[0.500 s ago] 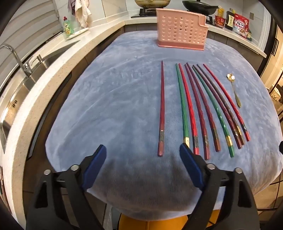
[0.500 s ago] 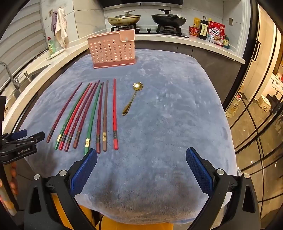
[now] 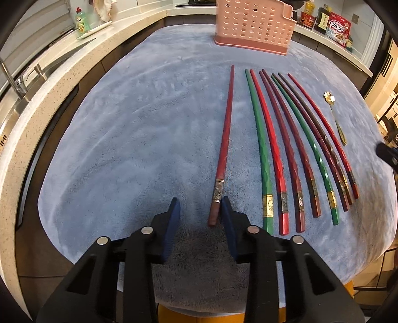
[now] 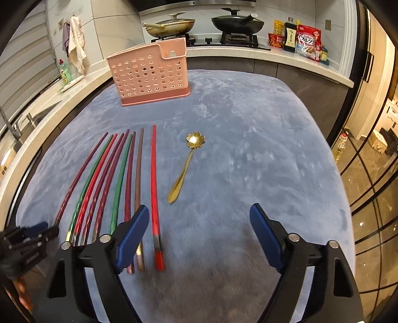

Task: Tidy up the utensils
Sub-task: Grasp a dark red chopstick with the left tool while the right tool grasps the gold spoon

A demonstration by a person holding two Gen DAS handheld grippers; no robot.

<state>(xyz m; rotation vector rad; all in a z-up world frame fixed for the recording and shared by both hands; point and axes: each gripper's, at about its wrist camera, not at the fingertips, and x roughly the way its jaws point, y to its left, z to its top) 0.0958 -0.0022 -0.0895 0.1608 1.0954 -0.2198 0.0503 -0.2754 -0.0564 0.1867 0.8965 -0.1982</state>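
Note:
Several red, maroon and green chopsticks (image 3: 293, 149) lie side by side on a blue cloth (image 3: 136, 136). One dark red chopstick (image 3: 225, 144) lies apart at the left. My left gripper (image 3: 199, 208) is half closed with the chopstick's near end between its pads, against the right pad. A pink perforated utensil holder (image 3: 253, 24) stands at the far end; it also shows in the right wrist view (image 4: 149, 74). A gold flower spoon (image 4: 186, 164) lies right of the chopsticks (image 4: 119, 179). My right gripper (image 4: 199, 223) is open over the near ends of the rightmost red chopstick (image 4: 154, 188).
A sink and faucet (image 3: 15, 82) sit in the counter on the left, with a green soap bottle (image 3: 80, 21). A stove with two pans (image 4: 199, 23) and food packets (image 4: 307, 41) are behind the table. The left gripper shows at the left edge of the right wrist view (image 4: 24, 238).
My left gripper has moved forward to the lone dark red chopstick and its jaws have narrowed around the near end. My right gripper has moved forward and left over the chopsticks' near ends.

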